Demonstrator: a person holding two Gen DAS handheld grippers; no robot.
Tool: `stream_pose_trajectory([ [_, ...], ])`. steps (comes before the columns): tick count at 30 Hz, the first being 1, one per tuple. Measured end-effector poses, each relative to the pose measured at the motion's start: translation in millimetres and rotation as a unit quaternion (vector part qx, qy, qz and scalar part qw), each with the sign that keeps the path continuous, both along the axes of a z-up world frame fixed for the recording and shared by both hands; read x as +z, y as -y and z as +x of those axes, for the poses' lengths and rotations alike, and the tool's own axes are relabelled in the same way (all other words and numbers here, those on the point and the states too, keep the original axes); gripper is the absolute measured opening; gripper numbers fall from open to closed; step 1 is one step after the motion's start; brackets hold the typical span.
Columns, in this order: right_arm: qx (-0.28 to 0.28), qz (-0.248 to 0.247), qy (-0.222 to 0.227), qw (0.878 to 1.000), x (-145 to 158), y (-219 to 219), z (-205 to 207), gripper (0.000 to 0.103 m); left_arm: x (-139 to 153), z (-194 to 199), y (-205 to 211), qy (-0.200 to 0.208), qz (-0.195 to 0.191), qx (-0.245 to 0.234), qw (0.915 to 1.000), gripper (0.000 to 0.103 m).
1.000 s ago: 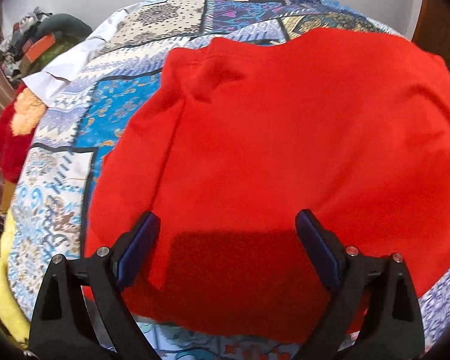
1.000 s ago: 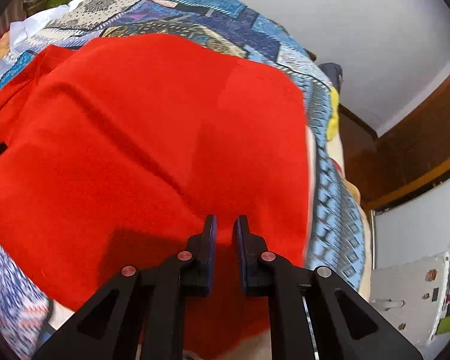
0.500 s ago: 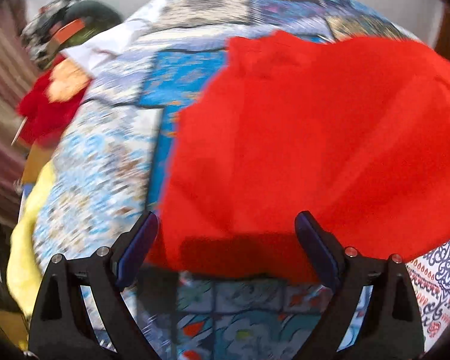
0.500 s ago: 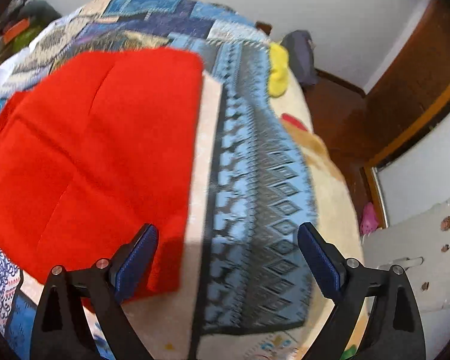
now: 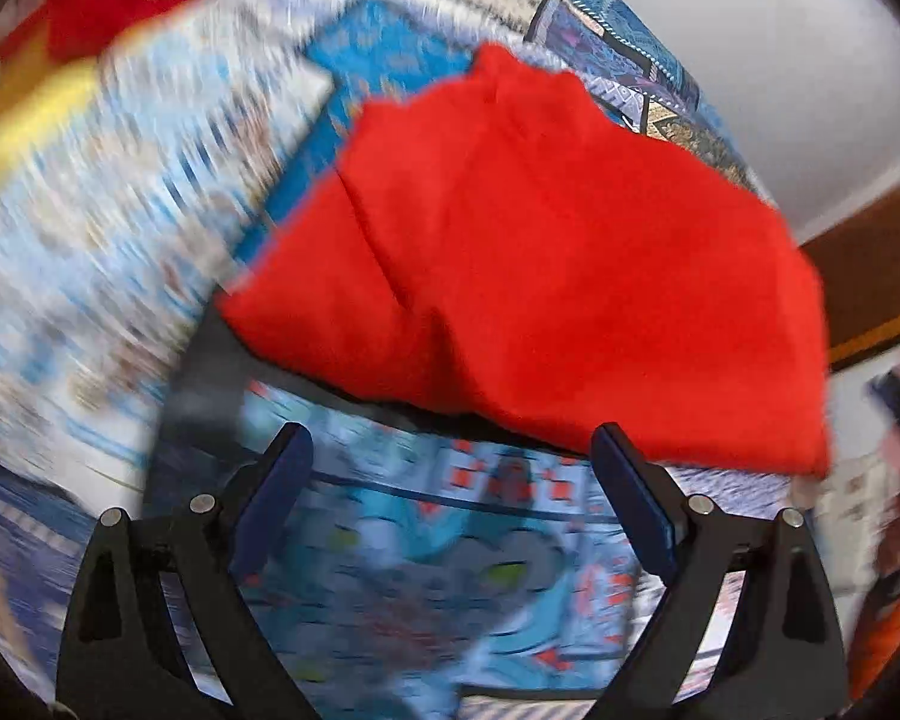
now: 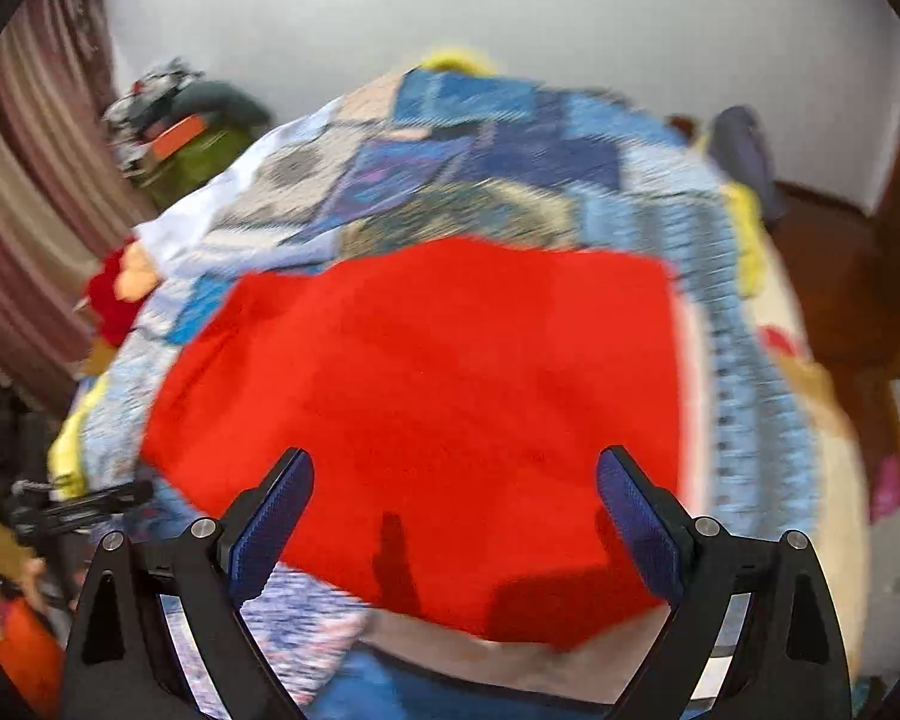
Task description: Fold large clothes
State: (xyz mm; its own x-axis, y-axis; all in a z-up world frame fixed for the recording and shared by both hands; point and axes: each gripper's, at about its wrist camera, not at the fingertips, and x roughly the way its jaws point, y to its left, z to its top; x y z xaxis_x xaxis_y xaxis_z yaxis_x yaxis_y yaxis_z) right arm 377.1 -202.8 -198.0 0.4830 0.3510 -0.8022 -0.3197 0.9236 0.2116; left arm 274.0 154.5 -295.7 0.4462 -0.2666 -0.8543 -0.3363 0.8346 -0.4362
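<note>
A large red garment (image 5: 522, 264) lies folded flat on a blue patterned bedspread (image 5: 426, 558); it also shows in the right wrist view (image 6: 438, 408). My left gripper (image 5: 453, 498) is open and empty, hovering over bare bedspread just short of the garment's near edge. My right gripper (image 6: 456, 510) is open and empty above the garment's near edge. Both views are blurred by motion.
The bedspread (image 6: 510, 168) covers the whole bed. A red and orange cloth (image 6: 117, 294) lies at the bed's left edge, with a cluttered pile (image 6: 180, 132) and a curtain (image 6: 24, 192) beyond. A wooden floor (image 6: 834, 276) lies to the right.
My right gripper opened and let go of the red garment, then swung back. My left gripper pulled back off the garment to over the bare bedspread. The garment lies still.
</note>
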Motion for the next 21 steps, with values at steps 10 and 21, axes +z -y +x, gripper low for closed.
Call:
stream_pose_trajectory([
  [10,0.008,-0.003,-0.086,0.996,-70.2,-26.9,21.0,0.095,-44.8,54.8,-14.3,0.013,-0.163,0.051,0.9853,0.094],
  [21,0.054,-0.034,-0.062,0.996,-45.1,-48.9,24.7,0.096,-15.9,99.2,4.9,0.043,-0.023,0.068,0.9965,0.022],
])
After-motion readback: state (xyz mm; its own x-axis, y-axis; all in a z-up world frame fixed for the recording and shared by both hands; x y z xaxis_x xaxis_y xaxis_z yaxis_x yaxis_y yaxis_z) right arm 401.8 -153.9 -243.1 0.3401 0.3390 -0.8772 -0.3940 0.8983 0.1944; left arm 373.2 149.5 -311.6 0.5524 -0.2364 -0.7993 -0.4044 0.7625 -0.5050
